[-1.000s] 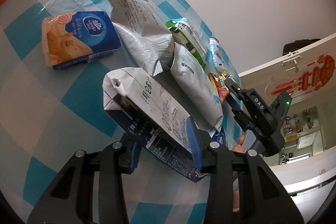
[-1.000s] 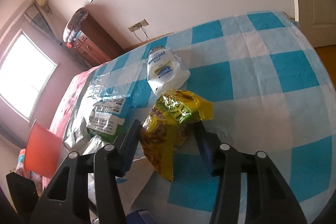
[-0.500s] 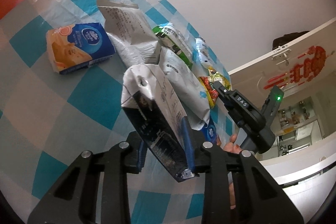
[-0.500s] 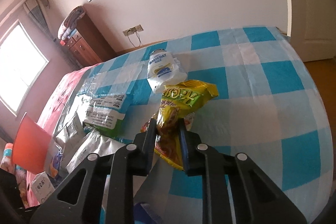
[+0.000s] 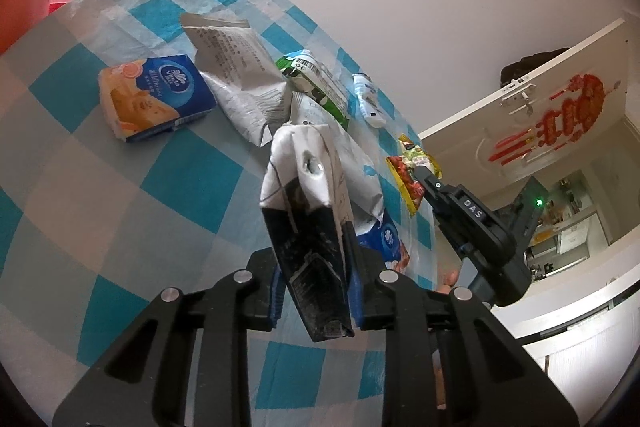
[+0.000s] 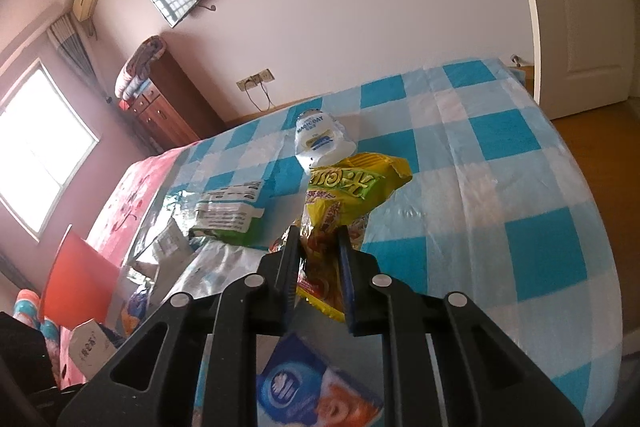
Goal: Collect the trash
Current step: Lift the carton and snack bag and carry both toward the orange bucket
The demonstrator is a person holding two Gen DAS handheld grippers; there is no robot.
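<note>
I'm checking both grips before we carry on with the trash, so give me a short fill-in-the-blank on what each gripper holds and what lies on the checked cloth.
1. The left gripper is shut on a black and ____ carton.
2. The right gripper is shut on a ____ snack bag.
3. The white bottle lies on the ____-and-white checked cloth.
4. The tissue pack lies ____ of the left gripper's jaws.

Missing words: white; yellow; blue; outside

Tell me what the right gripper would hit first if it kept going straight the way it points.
Probably the white Magic Day pouch lying beyond the yellow snack bag that the right gripper holds; depth is unclear.
</note>
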